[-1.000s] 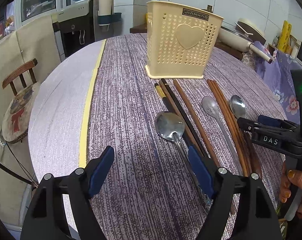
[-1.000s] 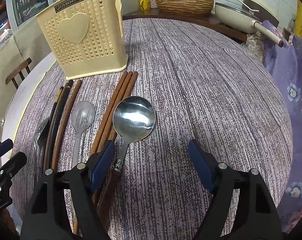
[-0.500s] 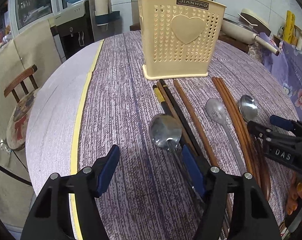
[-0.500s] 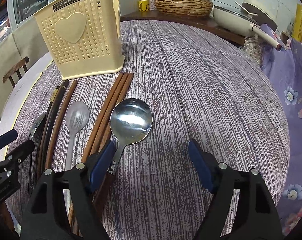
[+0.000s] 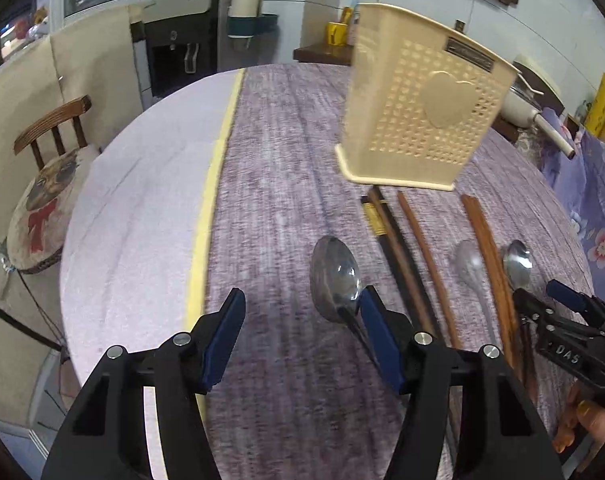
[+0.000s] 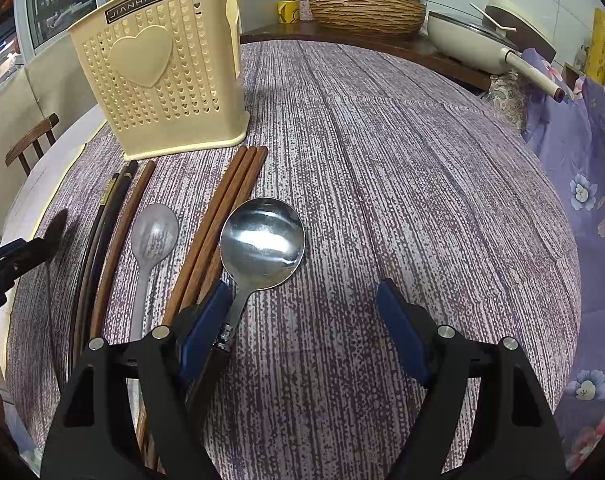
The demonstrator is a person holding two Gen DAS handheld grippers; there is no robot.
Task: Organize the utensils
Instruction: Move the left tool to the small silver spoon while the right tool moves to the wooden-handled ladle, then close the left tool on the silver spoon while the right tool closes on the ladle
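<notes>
Utensils lie in a row on the tablecloth before the cream holder: chopsticks, grey spoon, steel spoons. None appears to be in the holder yet. Left gripper is spread wide, holding nothing; the left spoon sits just inside its right finger. Right gripper is likewise spread and empty, the big spoon's handle beside its left finger. Recommendation: centre each handle between the fingers before closing, clear of neighbouring chopsticks.
</notes>
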